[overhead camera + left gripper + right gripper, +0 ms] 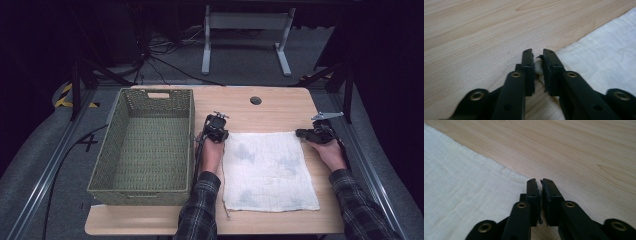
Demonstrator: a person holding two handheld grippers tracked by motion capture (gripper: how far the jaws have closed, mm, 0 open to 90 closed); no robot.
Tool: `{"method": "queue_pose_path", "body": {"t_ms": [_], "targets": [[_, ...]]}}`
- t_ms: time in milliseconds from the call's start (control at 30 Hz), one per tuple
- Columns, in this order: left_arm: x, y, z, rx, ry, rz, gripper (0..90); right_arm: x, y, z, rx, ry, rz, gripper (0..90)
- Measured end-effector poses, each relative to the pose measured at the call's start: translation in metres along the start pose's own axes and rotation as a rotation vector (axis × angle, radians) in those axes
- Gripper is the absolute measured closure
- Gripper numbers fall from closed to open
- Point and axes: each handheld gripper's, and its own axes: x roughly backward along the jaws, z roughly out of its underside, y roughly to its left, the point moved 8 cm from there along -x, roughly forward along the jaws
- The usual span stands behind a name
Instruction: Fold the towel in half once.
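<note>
From the high view, a white cloth [267,170] lies flat on the wooden desk [280,107], to the right of an empty green woven basket [145,145]. The person's two hands sit at its two far corners: the left tool [216,129] at the far-left corner, just beside the basket's wall, and the right tool [315,134] at the far-right corner. So each hand is nearest its own corner, and the far edge of the cloth runs straight across between them, while the rest of the cloth stretches back toward the person. In the left gripper view, the left tool [537,56] has its jaws drawn nearly together with a small fold of the cloth [604,62] corner pinched between them; the cloth spreads away to the right of the jaws. In the right gripper view, the right tool [538,183] has its jaws pressed close at the corner of the cloth [461,195], which spreads away to the left; the fabric seems to be caught between the pads, though the gap is too dark and narrow to be sure. Judging from this, both corners look ready to be lifted together, and the move would carry the far edge toward the near one.
</note>
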Motion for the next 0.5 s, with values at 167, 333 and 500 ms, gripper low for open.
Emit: {"method": "queue_pose_path", "body": {"t_ms": [167,333,500], "targets": [[0.003,0.000,-0.003,0.019,-0.017,0.011,86.0,0.002,0.002,-0.001,-0.004,-0.012,0.003,88.5],[0.009,-0.002,-0.006,0.012,-0.031,0.016,86.2,0.012,0.003,-0.006,0.004,-0.042,-0.001,88.9],[0.021,-0.008,-0.006,0.001,-0.056,0.012,86.2,0.024,0.006,-0.007,0.002,-0.062,-0.013,89.3]]}}
